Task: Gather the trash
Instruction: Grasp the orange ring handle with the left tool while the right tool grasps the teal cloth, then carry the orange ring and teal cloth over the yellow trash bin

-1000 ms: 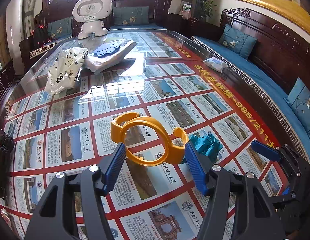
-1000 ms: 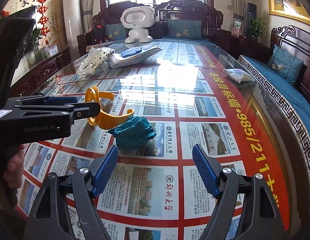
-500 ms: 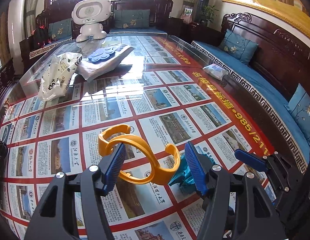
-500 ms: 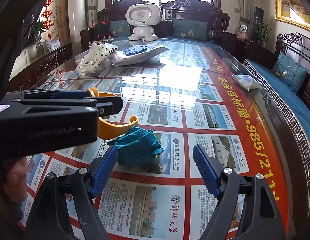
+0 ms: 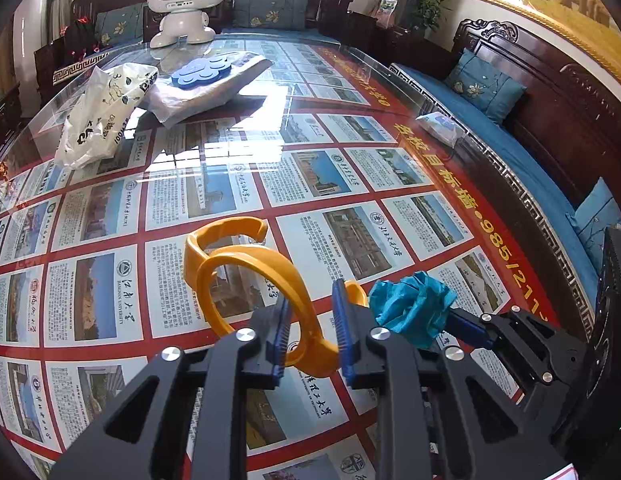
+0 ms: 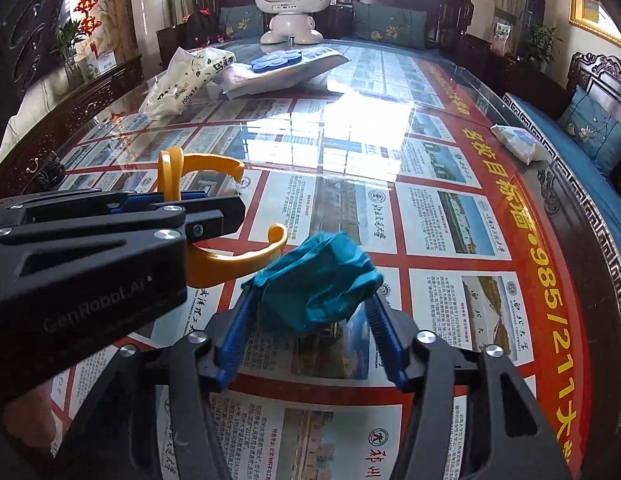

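A yellow plastic ring-shaped piece (image 5: 270, 280) lies on the glass table top; my left gripper (image 5: 310, 340) is shut on its near band. In the right wrist view the piece (image 6: 214, 256) shows pinched in the left gripper (image 6: 166, 204). A crumpled teal paper ball (image 6: 322, 284) sits just right of it, between the blue pads of my right gripper (image 6: 310, 316), which has closed onto its two sides. In the left wrist view the ball (image 5: 410, 308) sits at the right gripper's tip.
At the far end stand a white robot toy (image 5: 182, 0), a white printed plastic bag (image 5: 98, 116) and a flat white packet with a blue foam shape (image 5: 214, 76). A small white packet (image 5: 438, 128) lies at the table's right edge, beside blue-cushioned wooden benches.
Both grippers moved forward and closed: the left from open around the yellow piece to shut on it, the right from open before the teal ball to gripping it.
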Demonstrator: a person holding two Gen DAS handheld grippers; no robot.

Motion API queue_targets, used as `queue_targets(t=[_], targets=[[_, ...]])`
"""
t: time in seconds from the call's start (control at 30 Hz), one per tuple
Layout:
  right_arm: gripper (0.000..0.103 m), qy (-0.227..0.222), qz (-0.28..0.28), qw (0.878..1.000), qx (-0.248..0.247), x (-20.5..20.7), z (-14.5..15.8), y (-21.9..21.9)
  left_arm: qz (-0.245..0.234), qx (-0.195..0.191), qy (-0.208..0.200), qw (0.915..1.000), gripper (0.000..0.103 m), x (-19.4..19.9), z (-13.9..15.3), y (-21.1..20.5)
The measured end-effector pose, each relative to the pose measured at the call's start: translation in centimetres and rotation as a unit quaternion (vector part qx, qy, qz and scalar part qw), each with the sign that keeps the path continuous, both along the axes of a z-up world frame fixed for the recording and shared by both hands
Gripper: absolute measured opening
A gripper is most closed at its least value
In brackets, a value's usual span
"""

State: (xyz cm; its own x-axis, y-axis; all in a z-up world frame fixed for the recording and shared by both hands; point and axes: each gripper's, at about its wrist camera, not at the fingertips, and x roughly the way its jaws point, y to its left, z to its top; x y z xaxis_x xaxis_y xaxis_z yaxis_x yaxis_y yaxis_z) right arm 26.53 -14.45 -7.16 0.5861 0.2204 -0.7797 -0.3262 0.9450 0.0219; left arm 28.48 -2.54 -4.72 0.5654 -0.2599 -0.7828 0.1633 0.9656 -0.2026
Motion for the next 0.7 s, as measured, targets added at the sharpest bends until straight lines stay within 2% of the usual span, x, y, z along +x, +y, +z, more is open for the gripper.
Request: queue_targets(t=[0.1, 0.17, 0.47, 0.7], targets=[[0.043, 0.003, -0.009, 1.0, 0.004, 0.0, 0.0, -0.5, 0.0, 0.007, 0.002, 1.0, 0.01, 0.0, -0.1, -0.1], [0.041, 0.0, -0.013, 1.0, 0.005, -0.2, 0.2, -0.8, -0.001, 0.012, 0.003, 0.9999, 0.01, -0.2, -0.2, -0.2], [0.039, -0.011, -0.017, 1.0, 0.007, -1.8, 0.8, -1.5, -0.004, 0.044, -0.018, 0.9988, 0.009, -2.2, 0.5, -0.6], [0.039, -0.034, -0.021, 0.999, 0.006, -4.8, 3.2, -2.1, 0.001, 0.062, -0.034, 0.9975, 0.009, -5.7, 1.9, -0.5]])
